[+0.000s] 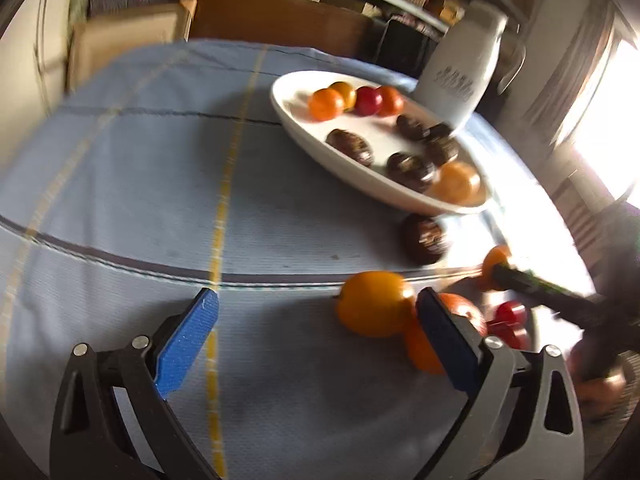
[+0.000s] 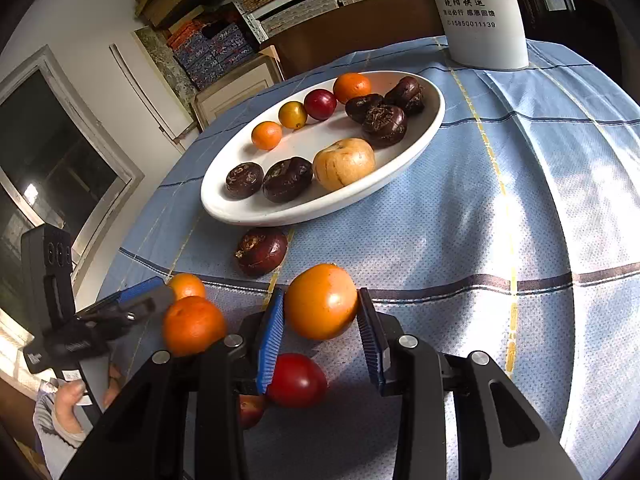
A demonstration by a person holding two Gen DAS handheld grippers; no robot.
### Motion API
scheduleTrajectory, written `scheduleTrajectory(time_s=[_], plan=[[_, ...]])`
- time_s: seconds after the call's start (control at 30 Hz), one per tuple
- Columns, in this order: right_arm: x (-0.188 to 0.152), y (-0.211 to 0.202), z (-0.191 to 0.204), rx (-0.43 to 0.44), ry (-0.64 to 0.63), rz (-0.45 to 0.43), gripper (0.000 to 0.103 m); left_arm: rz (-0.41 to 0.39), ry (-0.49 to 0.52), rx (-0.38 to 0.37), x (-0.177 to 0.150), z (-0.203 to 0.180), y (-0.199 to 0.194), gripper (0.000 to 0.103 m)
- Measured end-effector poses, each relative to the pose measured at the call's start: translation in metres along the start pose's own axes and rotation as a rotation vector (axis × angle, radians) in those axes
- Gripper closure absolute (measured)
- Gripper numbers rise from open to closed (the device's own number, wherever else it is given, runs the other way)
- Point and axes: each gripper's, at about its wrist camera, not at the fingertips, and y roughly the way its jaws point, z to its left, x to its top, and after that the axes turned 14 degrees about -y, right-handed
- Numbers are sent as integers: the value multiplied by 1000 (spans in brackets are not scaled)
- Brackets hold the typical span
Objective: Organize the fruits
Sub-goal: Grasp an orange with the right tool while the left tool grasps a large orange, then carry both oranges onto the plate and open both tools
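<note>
A white oval plate [image 2: 424,136] holds small orange, yellow and red fruits, several dark brown fruits and one tan fruit [image 2: 344,163]; it also shows in the left wrist view [image 1: 288,92]. My right gripper [image 2: 322,312] is shut on an orange fruit [image 2: 321,301], just above the cloth. My left gripper [image 1: 316,332] is open and empty, low over the cloth, with a yellow-orange fruit [image 1: 374,303] just inside its right finger. A dark brown fruit [image 2: 262,251] lies on the cloth before the plate. Two oranges [image 2: 192,324] and a red fruit [image 2: 296,380] lie near the grippers.
A blue checked cloth [image 2: 500,208] covers the round table. A tall white container [image 2: 484,16] with printed text stands behind the plate. Shelves with boxes [image 2: 208,44] and a door are beyond the table. A person's hand [image 2: 66,400] shows at the lower left.
</note>
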Motion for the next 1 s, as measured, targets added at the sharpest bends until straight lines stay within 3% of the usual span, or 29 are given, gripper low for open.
scheduleTrajectory(time_s=[0.23, 0.27, 0.37, 0.53, 0.67, 0.73, 0.83, 0.93, 1.0], plan=[[0, -1, 0, -5, -4, -1, 66, -19, 40, 36, -2, -8, -3, 6], [0, -1, 0, -5, -5, -2, 66, -19, 46, 33, -4, -9, -5, 9], [1, -1, 0, -7, -5, -3, 66, -10, 65, -25, -9, -11, -10, 34], [1, 0, 0, -13, -9, -1, 66, 12, 84, -86, -10, -21, -7, 54], [1, 0, -1, -16, -4, 0, 66, 44, 71, -140, -9, -27, 2, 53], [1, 1, -2, -16, -4, 0, 66, 68, 20, -175, -6, -22, 8, 48], [1, 1, -2, -17, -5, 1, 66, 59, 52, -154, -9, -29, 7, 44], [1, 1, -2, -16, -3, 1, 66, 72, 62, -156, -8, -28, 7, 45], [1, 1, -2, -16, -2, 1, 66, 78, 53, -155, -7, -24, 6, 54]])
